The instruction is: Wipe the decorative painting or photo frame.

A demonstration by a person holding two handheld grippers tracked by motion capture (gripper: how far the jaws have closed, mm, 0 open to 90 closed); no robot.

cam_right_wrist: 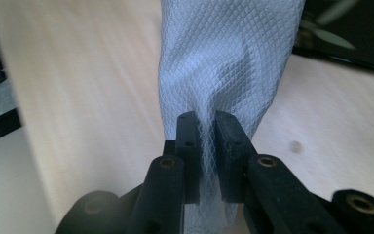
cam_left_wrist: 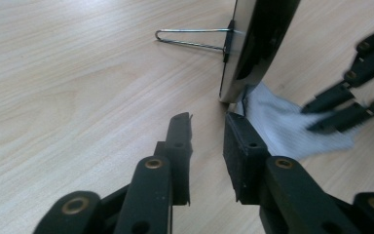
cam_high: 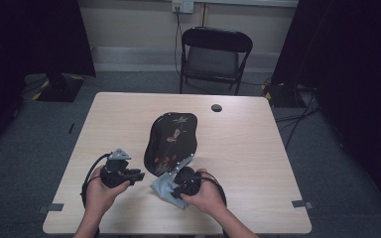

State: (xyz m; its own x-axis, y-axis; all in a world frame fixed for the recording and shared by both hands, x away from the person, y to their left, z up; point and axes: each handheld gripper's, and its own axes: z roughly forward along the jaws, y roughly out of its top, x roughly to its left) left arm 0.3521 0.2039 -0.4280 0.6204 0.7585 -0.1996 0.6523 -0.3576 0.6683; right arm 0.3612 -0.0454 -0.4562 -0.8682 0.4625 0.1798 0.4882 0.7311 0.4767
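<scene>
Beside mirror (cam_high: 171,143) edge, pinched cloth (cam_right_wrist: 226,58)

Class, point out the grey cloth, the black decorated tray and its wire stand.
grey cloth (cam_right_wrist: 226,58), right gripper view, its quilted middle.
black decorated tray (cam_high: 171,141), high view, its painted face.
wire stand (cam_left_wrist: 190,38), left gripper view, its looped leg.

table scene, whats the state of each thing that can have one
black tray: propped on edge on its wire stand, tilted back
grey cloth: pinched in the right gripper, hanging crumpled by the tray's lower edge
left gripper: jaws slightly apart, nothing between them, close to the tray's edge
folding chair: unfolded, unoccupied, behind the table
</scene>
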